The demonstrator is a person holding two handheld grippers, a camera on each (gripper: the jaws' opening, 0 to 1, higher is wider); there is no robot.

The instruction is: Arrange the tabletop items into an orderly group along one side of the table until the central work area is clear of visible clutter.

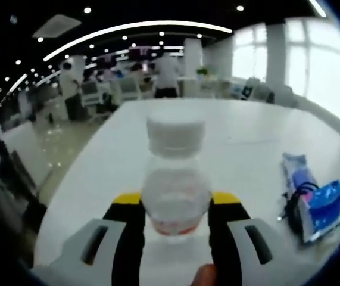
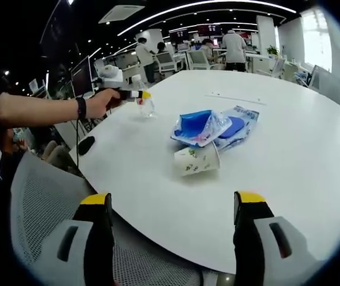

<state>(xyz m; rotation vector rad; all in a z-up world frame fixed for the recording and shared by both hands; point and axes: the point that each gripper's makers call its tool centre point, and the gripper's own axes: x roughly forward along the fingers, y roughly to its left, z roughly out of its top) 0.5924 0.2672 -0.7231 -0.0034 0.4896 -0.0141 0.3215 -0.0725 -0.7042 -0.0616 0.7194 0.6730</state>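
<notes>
Clear plastic bottle [image 1: 175,179] with white cap: held upright between the yellow-tipped jaws of the left gripper [image 1: 175,205], which are closed against its sides; seen in the right gripper view near the table's far left edge. Left gripper is carried by a hand [image 2: 101,102] on an outstretched bare arm with a dark wristband. Blue snack packets [image 2: 214,126]: lying together mid-table. Paper cup [image 2: 197,159]: on its side, just beside the packets. Right gripper [image 2: 172,205]: jaws wide apart, nothing between them, held over the near edge of the white round table [image 2: 289,155] above a mesh chair [image 2: 44,202].
</notes>
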